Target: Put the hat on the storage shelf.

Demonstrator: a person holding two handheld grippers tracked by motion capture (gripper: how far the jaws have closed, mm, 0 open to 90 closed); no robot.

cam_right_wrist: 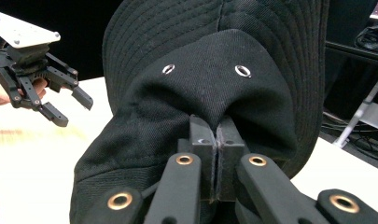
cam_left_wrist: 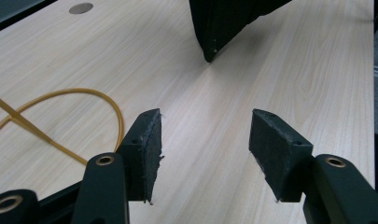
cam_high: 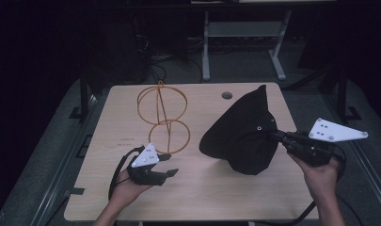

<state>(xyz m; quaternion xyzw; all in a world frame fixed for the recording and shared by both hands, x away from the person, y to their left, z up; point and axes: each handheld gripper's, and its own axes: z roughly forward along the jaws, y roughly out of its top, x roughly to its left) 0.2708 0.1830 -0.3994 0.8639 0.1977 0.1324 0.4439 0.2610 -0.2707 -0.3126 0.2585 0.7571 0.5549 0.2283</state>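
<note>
A black bucket hat (cam_high: 242, 132) is lifted on its side over the right half of the table, its brim edge touching the wood. My right gripper (cam_high: 273, 134) is shut on the hat's crown fabric (cam_right_wrist: 210, 93), the jaws pressed together just under two metal eyelets. A thin orange wire stand (cam_high: 162, 117) made of two rings on a slanted rod sits left of centre. My left gripper (cam_high: 171, 165) hovers open just in front of the stand's lower ring (cam_left_wrist: 60, 116), nothing between its pads (cam_left_wrist: 144, 149). The hat's lower tip (cam_left_wrist: 210, 53) hangs ahead of it.
The light wooden table (cam_high: 131, 193) has a round cable hole (cam_high: 227, 95) near its far edge. Beyond the table stand a metal frame's legs (cam_high: 206, 47) and loose cables on a dark floor. The left gripper (cam_right_wrist: 65, 107) appears at far left of the right gripper view.
</note>
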